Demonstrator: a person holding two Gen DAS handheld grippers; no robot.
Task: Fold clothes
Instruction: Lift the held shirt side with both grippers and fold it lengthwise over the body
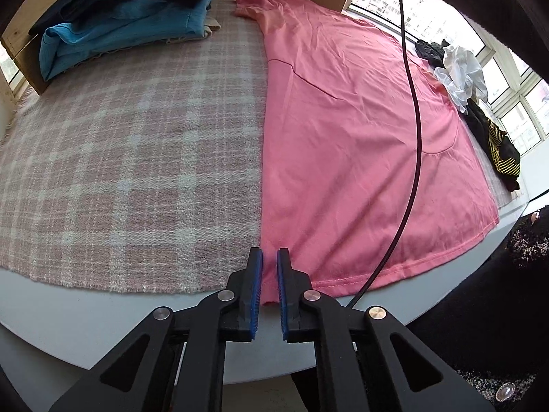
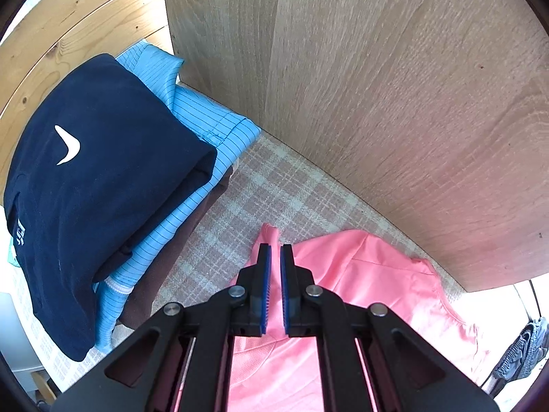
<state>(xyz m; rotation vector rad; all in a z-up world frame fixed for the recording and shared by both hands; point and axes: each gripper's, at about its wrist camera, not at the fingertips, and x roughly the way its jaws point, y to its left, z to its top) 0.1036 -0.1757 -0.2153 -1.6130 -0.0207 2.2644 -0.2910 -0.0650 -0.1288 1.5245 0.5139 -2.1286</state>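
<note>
So the pink t-shirt [image 1: 343, 130] was laid out flat on the plaid blanket [image 1: 137, 158] covering the bench [image 1: 85, 312], hem at the near edge. The left claw [image 1: 269, 257] was clamped down on the hem's corner, pink fabric pinched between its blue pads. The right claw [image 2: 275, 254] was clenched too, gripping the shirt's far end near a sleeve, with pink cloth bunched up between its pads. Off to the left of it sat a folded stack: navy shirt [image 2: 96, 185] on top of a light blue striped one [image 2: 219, 137].
</note>
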